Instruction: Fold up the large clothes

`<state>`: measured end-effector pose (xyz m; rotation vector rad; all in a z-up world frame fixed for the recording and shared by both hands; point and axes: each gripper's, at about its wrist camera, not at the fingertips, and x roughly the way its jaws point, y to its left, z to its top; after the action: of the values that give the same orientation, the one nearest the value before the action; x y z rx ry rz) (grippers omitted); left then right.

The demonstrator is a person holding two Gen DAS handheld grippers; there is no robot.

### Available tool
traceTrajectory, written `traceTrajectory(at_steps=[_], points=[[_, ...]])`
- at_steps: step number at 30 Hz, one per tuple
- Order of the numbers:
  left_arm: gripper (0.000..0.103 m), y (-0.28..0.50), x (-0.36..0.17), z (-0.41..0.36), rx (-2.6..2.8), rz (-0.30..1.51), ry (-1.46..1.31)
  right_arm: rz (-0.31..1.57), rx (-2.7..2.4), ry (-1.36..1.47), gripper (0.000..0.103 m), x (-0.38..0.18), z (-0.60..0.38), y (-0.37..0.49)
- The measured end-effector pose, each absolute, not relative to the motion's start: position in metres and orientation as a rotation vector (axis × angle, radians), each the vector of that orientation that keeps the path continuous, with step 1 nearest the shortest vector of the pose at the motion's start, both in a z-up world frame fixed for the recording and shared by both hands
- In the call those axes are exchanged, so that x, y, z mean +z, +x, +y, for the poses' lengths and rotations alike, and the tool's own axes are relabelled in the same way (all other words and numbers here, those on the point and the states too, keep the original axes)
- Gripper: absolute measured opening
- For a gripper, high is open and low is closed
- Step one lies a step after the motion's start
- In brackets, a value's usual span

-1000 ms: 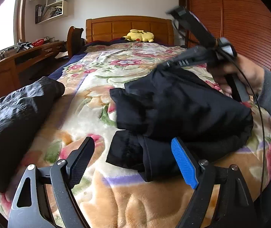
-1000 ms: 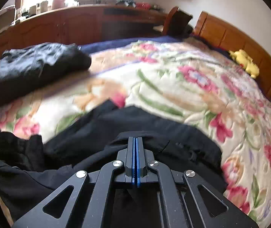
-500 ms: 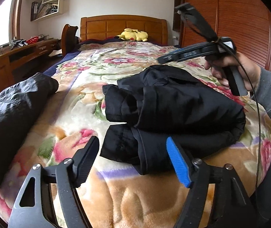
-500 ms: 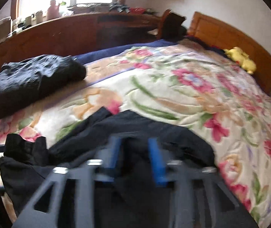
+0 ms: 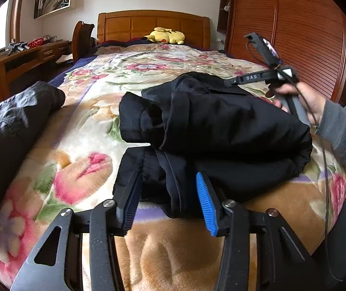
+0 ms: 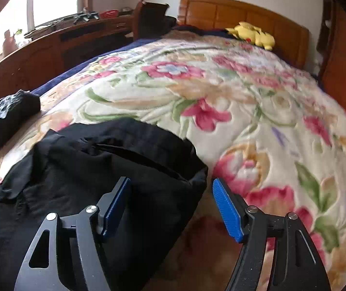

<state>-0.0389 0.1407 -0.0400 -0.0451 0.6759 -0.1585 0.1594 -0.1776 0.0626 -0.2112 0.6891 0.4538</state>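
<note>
In the left wrist view, a second dark garment (image 5: 10, 126) lies bundled at the left edge of the frame, on the flowered blanket (image 5: 81, 177) that covers the bed. In the middle sits our task's thing, the black jacket (image 5: 216, 131), folded over on itself into a thick, puffy stack. We judge it soft and limp, light for its bulk, with a smooth shell that may slide, layer over layer, and spring open if let go.

At the bottom centre, the left tool (image 5: 169, 196) is closing its jaws around the jacket's near lower edge; cloth lies between the blue pads, but we cannot tell that they press it yet. That doubled hem looks like a fair place to take hold, since several layers bunch there.

At the right of this frame a hand (image 5: 301, 99) carries the right tool (image 6: 170, 201). In its own view, that tool sits at the bottom centre, its jaws opening wide and holding nothing, the left pad over the jacket's rounded right end, the right pad over bare blanket. We would grip that end deep, through all the layers, so the fold stays together
</note>
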Motion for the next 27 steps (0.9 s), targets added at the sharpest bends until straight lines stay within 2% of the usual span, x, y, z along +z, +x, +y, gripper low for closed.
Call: traceTrajectory(at_steps=[5, 13, 14, 15, 19, 24, 26, 27], points=[[0.032, -0.039, -0.043, 0.137, -0.178, 0.690, -0.045, 0.723, 0.452, -0.157, 0.091, 0.055, -0.185, 0.177], [0.031, -0.038, -0.042, 0.137, -0.181, 0.704, -0.057, 0.849, 0.518, -0.010, 0.094, 0.040, -0.200, 0.205], [0.026, -0.039, -0.042, 0.137, -0.190, 0.705, -0.059, 0.864, 0.535, 0.009, 0.093, 0.038, -0.201, 0.206], [0.021, -0.039, -0.042, 0.138, -0.209, 0.706, -0.070, 0.877, 0.553, 0.029, 0.091, 0.037, -0.202, 0.207], [0.019, -0.038, -0.042, 0.140, -0.223, 0.710, -0.098, 0.882, 0.614, 0.075, 0.067, 0.039, -0.204, 0.203], [0.012, -0.040, -0.039, 0.140, -0.216, 0.699, -0.093, 0.873, 0.633, 0.142, 0.053, 0.035, -0.214, 0.199], [0.009, -0.042, -0.038, 0.140, -0.214, 0.690, -0.087, 0.852, 0.637, 0.130, 0.040, 0.038, -0.215, 0.194], [0.008, -0.044, -0.037, 0.141, -0.216, 0.685, -0.088, 0.839, 0.637, 0.115, 0.036, 0.041, -0.215, 0.190]])
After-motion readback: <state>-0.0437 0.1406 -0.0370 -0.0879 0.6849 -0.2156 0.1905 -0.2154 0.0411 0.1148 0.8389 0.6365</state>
